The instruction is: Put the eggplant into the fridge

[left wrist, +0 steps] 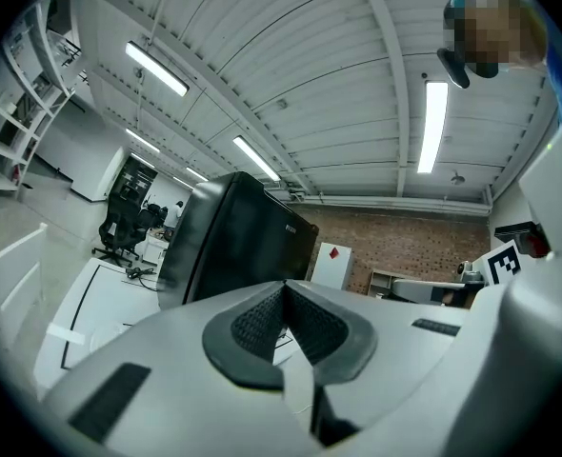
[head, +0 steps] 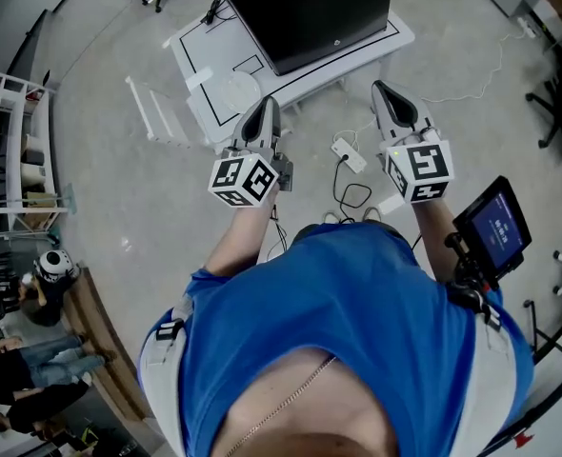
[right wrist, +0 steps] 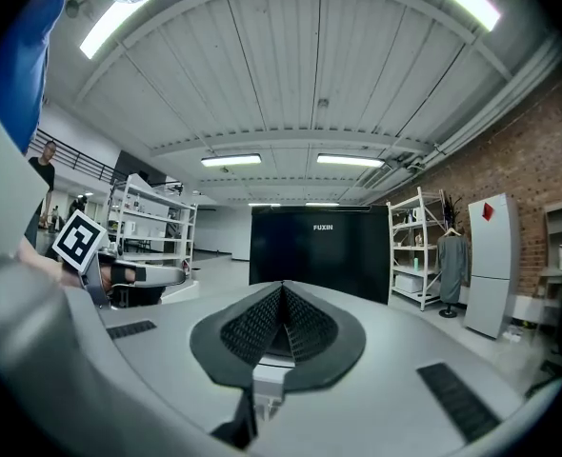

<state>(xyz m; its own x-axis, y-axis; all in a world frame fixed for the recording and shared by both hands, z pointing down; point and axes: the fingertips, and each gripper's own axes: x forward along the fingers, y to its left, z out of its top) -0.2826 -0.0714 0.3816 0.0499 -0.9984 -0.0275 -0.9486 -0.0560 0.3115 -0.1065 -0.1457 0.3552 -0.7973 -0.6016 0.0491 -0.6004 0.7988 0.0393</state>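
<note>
While left tongs (head: 265, 108) and right tongs (head: 388, 93) are pointing level, closed and empty, eggplant is not showing; probably searching, next needing locating and grasping.

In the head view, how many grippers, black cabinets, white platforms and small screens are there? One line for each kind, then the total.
grippers: 2 (left gripper, right gripper)
black cabinet: 1
white platform: 1
small screen: 1
total: 5

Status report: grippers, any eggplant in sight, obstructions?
Left hand-held gripper shut, empty. Right hand-held gripper shut, empty. Eggplant not in view. Large black box-shaped cabinet straight ahead.
</note>
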